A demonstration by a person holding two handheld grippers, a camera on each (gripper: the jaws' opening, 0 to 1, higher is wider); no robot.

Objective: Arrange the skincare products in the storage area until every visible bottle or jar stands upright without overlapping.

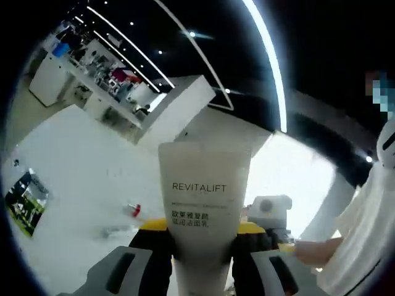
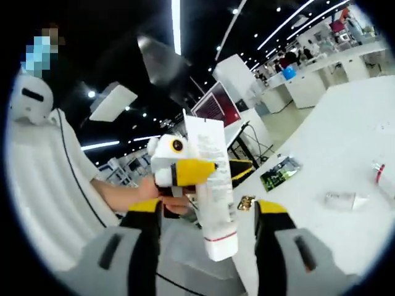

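Upright, crimped end up — tube [image 1: 201,203] clamped in left tongs [image 1: 203,243].

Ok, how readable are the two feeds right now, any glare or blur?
Left gripper view: tube print sharp, window behind it blown out white. Right gripper view: the tube sharp, table bright but readable, small items on it soft; both bend toward the edges.
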